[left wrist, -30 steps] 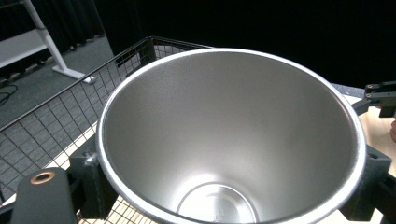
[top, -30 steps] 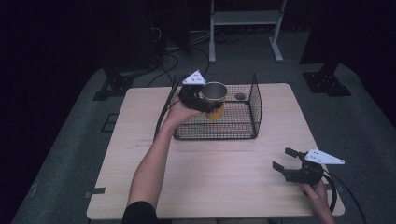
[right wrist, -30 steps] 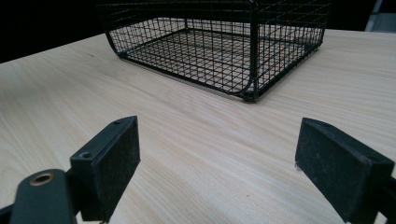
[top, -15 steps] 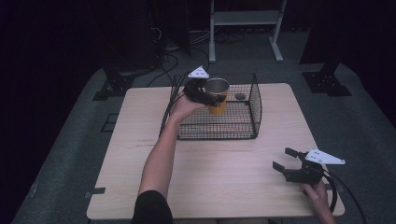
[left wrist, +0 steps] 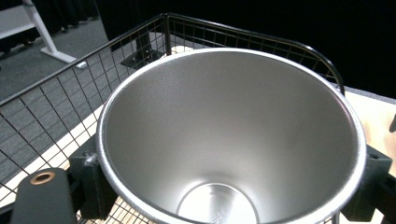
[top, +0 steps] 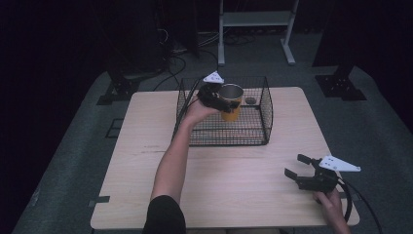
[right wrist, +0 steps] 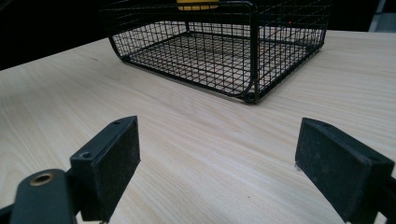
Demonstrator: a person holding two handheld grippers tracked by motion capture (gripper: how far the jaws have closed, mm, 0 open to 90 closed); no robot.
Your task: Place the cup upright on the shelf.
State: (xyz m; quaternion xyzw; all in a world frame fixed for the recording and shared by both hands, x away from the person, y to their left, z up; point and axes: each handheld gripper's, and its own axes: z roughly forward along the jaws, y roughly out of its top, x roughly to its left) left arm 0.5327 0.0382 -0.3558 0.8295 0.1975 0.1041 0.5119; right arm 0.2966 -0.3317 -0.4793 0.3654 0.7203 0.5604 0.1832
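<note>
desk (top: 229, 190): a big, pale wooden top that carries it all.
basket (top: 265, 114): a black wire box at the far side of the desk, open on top.
cup (top: 231, 101): a yellow metal cup, shiny silver inside, standing tall with its mouth up, hanging over the basket floor.
left hand-held gripper (top: 217, 100): squeezed tight on the cup's sides; the way to go is straight down.
right hand-held gripper (top: 293, 166): jaws wide apart, holding nothing, low by the near right corner, well away from the cup.

- cup (top: 232, 102): yellow outside, brushed silver inside
- basket (top: 265, 112): black wire grid
- worktop (top: 234, 175): pale wood grain
- floor (top: 68, 161): grey carpet
</note>
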